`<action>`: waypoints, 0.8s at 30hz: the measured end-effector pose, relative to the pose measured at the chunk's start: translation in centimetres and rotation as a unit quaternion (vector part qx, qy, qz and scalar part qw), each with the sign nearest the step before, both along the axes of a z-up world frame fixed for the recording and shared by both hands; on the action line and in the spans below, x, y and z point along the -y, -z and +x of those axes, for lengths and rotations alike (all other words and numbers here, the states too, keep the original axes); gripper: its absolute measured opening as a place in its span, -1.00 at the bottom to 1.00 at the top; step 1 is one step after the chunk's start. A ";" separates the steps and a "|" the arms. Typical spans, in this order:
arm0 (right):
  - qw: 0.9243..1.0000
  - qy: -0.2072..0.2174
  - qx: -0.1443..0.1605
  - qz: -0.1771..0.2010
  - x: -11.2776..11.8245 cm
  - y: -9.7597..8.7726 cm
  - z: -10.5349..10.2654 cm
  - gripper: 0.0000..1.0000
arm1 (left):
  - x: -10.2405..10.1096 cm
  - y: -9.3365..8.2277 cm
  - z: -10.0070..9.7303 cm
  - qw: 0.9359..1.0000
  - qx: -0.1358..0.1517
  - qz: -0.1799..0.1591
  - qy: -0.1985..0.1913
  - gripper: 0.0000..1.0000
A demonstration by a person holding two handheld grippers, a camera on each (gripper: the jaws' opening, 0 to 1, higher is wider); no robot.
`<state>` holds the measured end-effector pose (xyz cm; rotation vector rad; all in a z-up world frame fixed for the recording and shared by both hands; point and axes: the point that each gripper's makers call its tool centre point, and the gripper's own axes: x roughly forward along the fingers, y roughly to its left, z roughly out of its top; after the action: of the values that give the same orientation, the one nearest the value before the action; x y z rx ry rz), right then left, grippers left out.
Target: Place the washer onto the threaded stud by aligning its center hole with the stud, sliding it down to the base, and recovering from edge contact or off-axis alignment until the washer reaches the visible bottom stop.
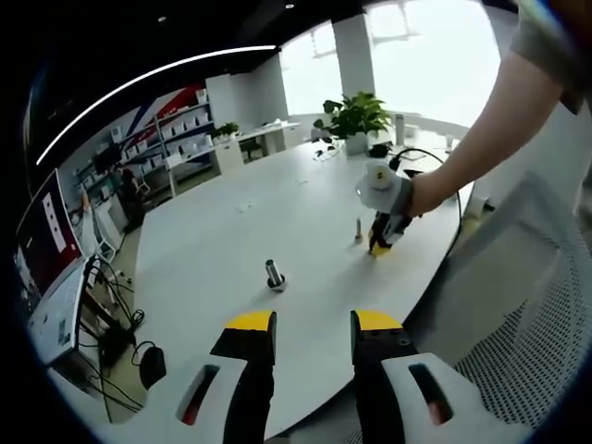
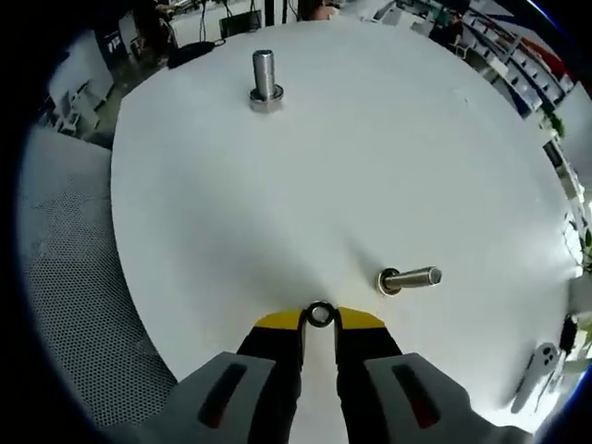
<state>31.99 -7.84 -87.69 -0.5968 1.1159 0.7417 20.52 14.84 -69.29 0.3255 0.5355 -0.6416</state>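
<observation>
My right gripper is shut on a small metal washer, pinched by its edge between the yellow fingertips low over the white table. A short threaded stud stands just right of the washer, apart from it. A thicker stud with a nut base stands farther off. In the left gripper view, my left gripper is open and holds nothing, near the table edge. The thick stud stands ahead of it. Beyond that, a person's hand holds the right gripper beside the short stud.
A potted plant and a black cable sit at the table's far end. A monitor and cables are off to the left below the table edge. A grey mesh chair is at the right. The table edge curves close by.
</observation>
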 end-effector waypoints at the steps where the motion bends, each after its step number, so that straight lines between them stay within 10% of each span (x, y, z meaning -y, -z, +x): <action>1: 1.000 0.002 -0.001 0.001 0.0 0.0 0.0 -0.71 | 0.0 0.0 0.0 1.000 0.001 -0.001 0.000 -0.39; 24: 0.999 0.010 0.023 0.034 0.5 -3.5 0.8 -0.73 | -0.2 -0.3 0.1 1.000 0.009 0.002 -0.004 -0.40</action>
<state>32.81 -8.32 -84.18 -0.5418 1.0481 0.7431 20.64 15.04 -68.98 0.3318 0.5196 -0.6289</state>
